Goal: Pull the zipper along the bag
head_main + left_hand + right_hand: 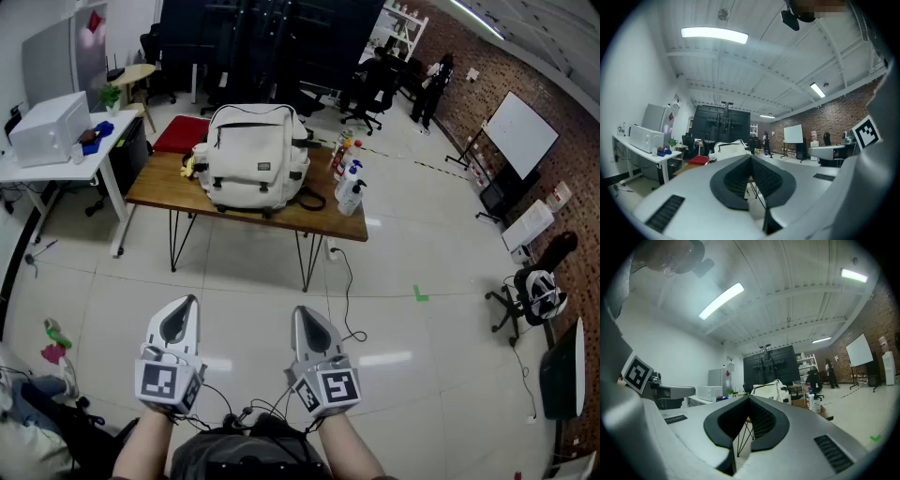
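Standing well back from the counter [155,192], the person has not yet started. The cream bag [253,155] sits upright on it. The left hand-held gripper [188,302] and right hand-held gripper [301,311] are pressed together, empty. The next move likely calls for approaching and finding the zipper pull.

Head view looks steeply down from afar; both gripper views face level, sharing the distant backpack [255,155] beyond their fingers [733,180].

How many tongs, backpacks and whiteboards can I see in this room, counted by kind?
Tongs: 2, left tongs and right tongs, both shut
Backpack: 1, on the wooden table
Whiteboard: 1
Total: 4
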